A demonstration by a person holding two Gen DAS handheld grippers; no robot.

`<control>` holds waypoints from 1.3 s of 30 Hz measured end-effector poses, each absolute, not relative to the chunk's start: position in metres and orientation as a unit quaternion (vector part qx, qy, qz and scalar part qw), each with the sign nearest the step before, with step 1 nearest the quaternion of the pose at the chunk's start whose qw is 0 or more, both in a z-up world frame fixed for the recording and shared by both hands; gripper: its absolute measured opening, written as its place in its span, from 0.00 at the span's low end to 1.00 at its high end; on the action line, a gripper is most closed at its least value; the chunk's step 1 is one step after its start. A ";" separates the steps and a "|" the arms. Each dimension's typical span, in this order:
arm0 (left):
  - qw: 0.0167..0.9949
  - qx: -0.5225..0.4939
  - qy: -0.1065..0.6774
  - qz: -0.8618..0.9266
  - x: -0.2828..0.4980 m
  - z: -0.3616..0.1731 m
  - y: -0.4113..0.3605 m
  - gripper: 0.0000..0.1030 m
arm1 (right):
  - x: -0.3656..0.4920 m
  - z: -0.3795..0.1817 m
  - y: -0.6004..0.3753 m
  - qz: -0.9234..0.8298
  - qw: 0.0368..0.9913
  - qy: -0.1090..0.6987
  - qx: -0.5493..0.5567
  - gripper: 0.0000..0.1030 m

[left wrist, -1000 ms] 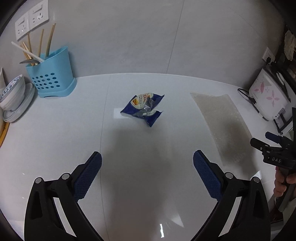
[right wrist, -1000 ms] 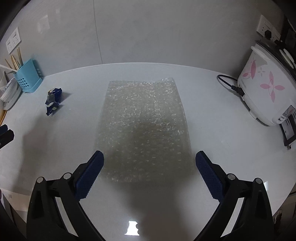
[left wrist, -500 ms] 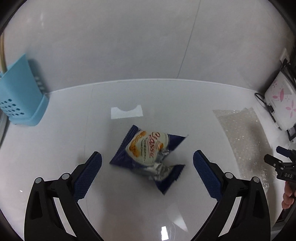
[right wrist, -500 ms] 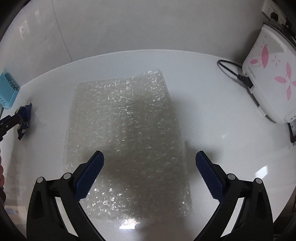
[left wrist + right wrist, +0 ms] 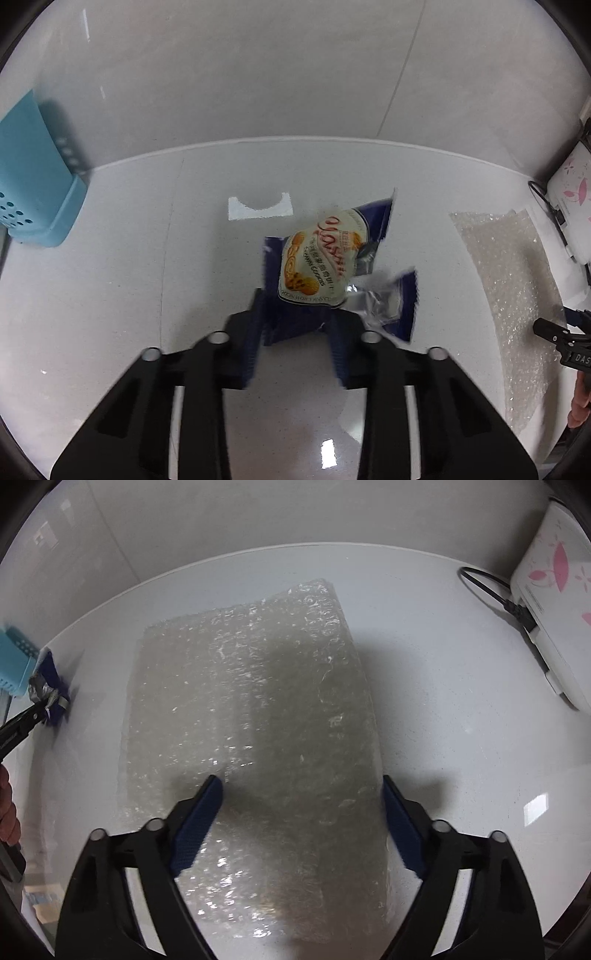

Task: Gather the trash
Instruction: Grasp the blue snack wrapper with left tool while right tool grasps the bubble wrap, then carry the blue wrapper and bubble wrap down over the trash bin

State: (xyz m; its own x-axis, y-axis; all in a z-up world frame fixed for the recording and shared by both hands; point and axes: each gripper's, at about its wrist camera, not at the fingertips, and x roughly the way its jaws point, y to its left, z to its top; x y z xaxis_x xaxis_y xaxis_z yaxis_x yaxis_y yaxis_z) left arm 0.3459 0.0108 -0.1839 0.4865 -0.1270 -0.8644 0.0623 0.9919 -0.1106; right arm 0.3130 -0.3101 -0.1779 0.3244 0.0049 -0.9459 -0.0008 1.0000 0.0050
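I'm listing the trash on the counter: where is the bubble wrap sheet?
The bubble wrap sheet lies flat mid-counter under the right gripper, whose jaws are closing over its near part, with the cookie wrapper far left.

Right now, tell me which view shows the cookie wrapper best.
The left wrist view: the wrapper fills its centre, label readable, lower edge between the closing left hand-held gripper. The right wrist view shows only a small blue-and-silver scrap at its left edge.

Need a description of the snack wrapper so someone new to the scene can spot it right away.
On the white counter, between the blue plastic holder at the wall and the sheet of bubble wrap, sits the snack wrapper. It lies between the fingers of the closing left gripper. It alone is dark blue, crumpled, with a cream label showing cookies.
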 end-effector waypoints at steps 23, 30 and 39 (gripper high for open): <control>0.873 -0.022 0.482 -0.067 0.306 -0.153 0.024 0.10 | 0.287 -0.156 -0.302 0.019 0.831 0.556 0.026 0.10; 0.877 -0.021 0.475 -0.071 0.280 -0.136 0.022 0.10 | 0.262 -0.140 -0.302 0.022 0.840 0.542 0.035 0.10; 0.881 -0.016 0.467 -0.073 0.241 -0.118 0.008 0.10 | 0.231 -0.118 -0.304 0.034 0.852 0.520 0.047 0.09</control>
